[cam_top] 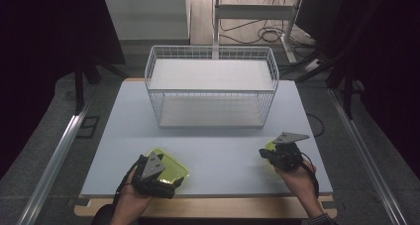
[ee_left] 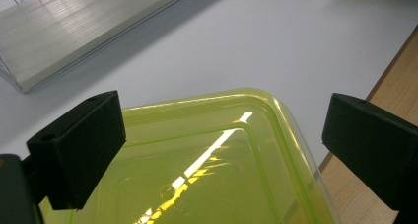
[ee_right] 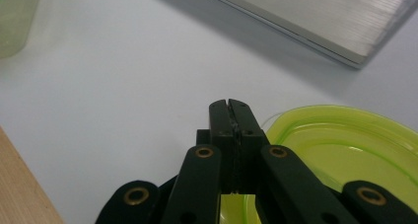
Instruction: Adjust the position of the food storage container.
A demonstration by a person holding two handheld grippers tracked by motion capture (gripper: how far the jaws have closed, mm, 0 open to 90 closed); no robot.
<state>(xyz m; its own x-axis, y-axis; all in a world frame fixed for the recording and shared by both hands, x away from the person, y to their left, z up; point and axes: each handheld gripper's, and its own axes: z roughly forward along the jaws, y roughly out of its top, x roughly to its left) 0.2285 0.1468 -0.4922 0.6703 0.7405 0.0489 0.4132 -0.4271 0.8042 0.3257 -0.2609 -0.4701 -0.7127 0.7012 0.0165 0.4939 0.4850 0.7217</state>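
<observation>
A clear green rectangular container (cam_top: 171, 161) lies near the table's front left. My left gripper (cam_top: 168, 183) hovers at its front edge, open. In the left gripper view the two black jaws stand wide apart on either side of the container's (ee_left: 207, 155) rounded corner, and the left gripper (ee_left: 224, 120) touches nothing. A round green lid (cam_top: 270, 145) lies at the front right. My right gripper (cam_top: 263, 153) is over its near edge, shut. In the right gripper view the jaws of the right gripper (ee_right: 230, 108) are pressed together above the lid's (ee_right: 345, 150) rim; whether they pinch the rim I cannot tell.
A white wire basket (cam_top: 212, 88) with two levels stands at the back middle of the white table (cam_top: 223, 145). Its base plate (ee_left: 64, 31) shows ahead of the left gripper and at the upper right (ee_right: 335, 17) ahead of the right one. A wooden edge (cam_top: 208, 207) borders the table's front.
</observation>
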